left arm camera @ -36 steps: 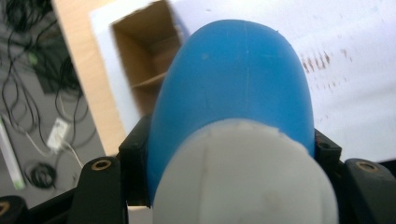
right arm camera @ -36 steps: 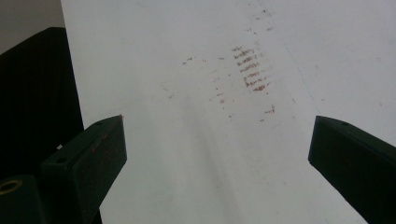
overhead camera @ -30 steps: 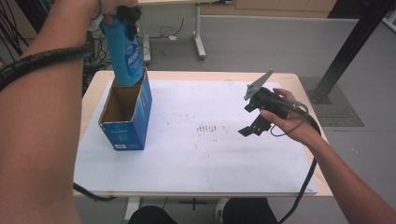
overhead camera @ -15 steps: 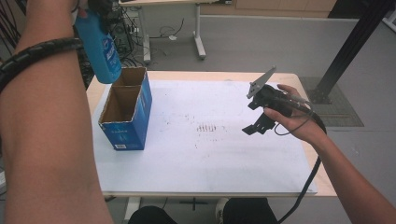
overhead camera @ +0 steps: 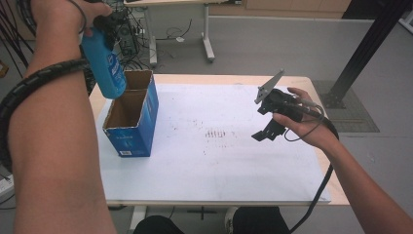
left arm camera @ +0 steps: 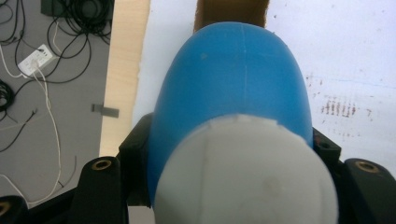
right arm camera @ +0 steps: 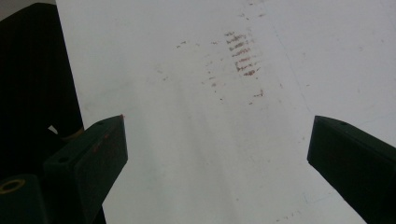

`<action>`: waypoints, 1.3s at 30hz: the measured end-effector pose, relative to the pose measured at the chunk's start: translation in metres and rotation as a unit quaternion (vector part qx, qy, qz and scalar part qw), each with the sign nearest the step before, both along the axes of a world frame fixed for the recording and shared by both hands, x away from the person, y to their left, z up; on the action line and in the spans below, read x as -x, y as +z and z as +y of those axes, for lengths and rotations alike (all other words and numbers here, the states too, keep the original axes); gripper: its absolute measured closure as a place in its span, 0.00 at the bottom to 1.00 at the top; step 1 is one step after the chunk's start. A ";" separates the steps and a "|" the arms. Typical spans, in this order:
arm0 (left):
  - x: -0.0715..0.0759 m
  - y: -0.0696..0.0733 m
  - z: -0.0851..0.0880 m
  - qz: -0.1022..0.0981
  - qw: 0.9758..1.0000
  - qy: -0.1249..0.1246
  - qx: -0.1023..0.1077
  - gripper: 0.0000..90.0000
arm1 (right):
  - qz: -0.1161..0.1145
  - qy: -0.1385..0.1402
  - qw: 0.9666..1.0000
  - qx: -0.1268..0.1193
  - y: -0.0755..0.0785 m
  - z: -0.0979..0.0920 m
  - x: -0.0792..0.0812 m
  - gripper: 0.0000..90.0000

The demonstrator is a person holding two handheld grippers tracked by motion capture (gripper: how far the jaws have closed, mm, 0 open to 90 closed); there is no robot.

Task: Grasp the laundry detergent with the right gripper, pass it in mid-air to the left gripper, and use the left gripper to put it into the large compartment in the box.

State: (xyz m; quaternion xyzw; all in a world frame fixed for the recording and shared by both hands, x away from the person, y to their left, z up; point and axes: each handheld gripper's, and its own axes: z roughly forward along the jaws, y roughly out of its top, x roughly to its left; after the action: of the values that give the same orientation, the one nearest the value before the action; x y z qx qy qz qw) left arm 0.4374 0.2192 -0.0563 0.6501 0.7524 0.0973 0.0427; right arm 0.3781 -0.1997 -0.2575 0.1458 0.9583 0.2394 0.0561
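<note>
The left gripper (overhead camera: pixel 108 24) is clenched on a blue bottle (overhead camera: pixel 106 68), gripping it near the white cap (left arm camera: pixel 245 175). In the high view the bottle hangs base down, its long axis near vertical and slightly tilted, above the near-left rim of the open cardboard box (overhead camera: pixel 130 139). The box stands on the left part of the white counter (overhead camera: pixel 219 161), with two compartments visible; the bottle's base sits over the divide between them, clear of the cardboard. Judgement: the insertion turns on aligning that base with one opening and lowering along the bottle's axis.

The left hand is much the nearer. The right gripper (overhead camera: pixel 267 124) hovers released, jaws wide apart, well to the right over bare counter.

The bottle is smooth, rounded blue plastic with a pale label; its print is illegible.
</note>
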 end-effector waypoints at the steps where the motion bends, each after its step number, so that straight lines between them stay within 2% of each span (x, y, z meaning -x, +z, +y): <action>1: 0.000 -0.004 0.000 0.000 1.000 0.001 0.001 0.41 | 0.001 0.000 1.000 0.001 0.000 0.000 0.000 0.05; 11: -0.006 -0.047 0.004 0.012 1.000 -0.002 0.006 0.41 | -0.003 -0.005 1.000 0.010 0.000 -0.003 -0.001 0.05; 17: -0.010 -0.082 0.004 0.020 1.000 -0.009 0.009 0.41 | -0.004 -0.008 1.000 0.015 -0.001 -0.004 -0.002 0.05; 25: -0.015 -0.126 0.005 0.025 1.000 -0.017 0.003 0.41 | 0.000 -0.013 1.000 0.027 -0.007 -0.004 -0.006 0.06; 32: -0.017 -0.169 0.009 0.040 0.999 -0.021 0.020 0.41 | 0.006 -0.013 0.999 0.033 -0.012 0.000 -0.009 0.06; 36: -0.018 -0.188 0.009 0.045 0.999 -0.026 0.010 0.41 | 0.009 -0.012 0.999 0.036 -0.016 0.002 -0.011 0.06; 39: -0.019 -0.200 0.008 0.048 0.998 -0.031 0.010 0.41 | 0.013 -0.011 0.999 0.038 -0.020 0.004 -0.013 0.06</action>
State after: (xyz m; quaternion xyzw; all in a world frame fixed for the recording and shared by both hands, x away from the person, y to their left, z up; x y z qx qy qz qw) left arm 0.4562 0.2274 -0.2563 0.6764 0.7341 0.0574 0.0155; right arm 0.3910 -0.1956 -0.2773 0.1575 0.9657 0.1998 0.0518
